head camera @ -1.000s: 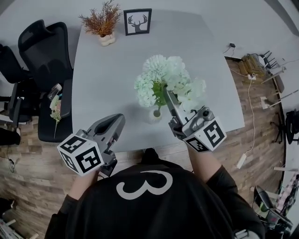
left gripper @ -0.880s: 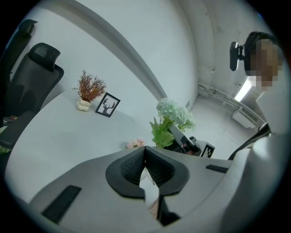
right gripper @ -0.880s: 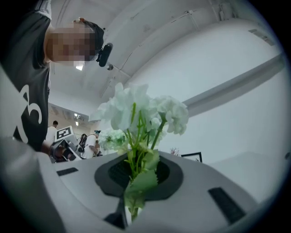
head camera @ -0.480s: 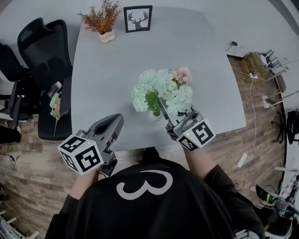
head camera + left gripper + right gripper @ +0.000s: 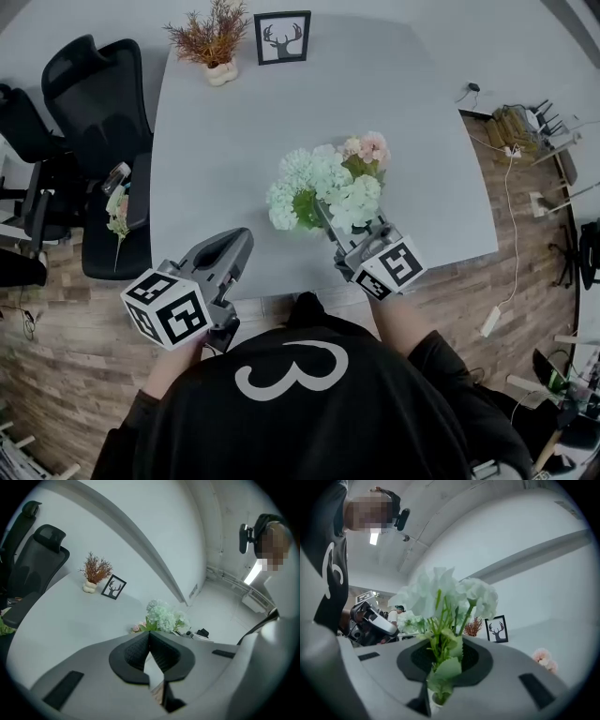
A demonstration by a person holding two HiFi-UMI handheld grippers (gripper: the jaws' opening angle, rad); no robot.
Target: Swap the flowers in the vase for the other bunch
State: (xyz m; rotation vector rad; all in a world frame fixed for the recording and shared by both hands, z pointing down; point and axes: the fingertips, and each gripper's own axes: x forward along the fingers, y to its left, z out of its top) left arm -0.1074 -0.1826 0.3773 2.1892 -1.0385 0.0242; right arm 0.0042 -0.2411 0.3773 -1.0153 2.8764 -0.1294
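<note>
While the right gripper [image 5: 328,217] clamps the bunch [image 5: 319,183] standing in the vase [image 5: 432,705], left gripper [image 5: 236,242] shut and empty, a skewed release could tip it over.

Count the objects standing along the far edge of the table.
2: a dried reddish plant in a pale pot at the far left corner, and a framed deer picture just right of it. None looks hidden.
</note>
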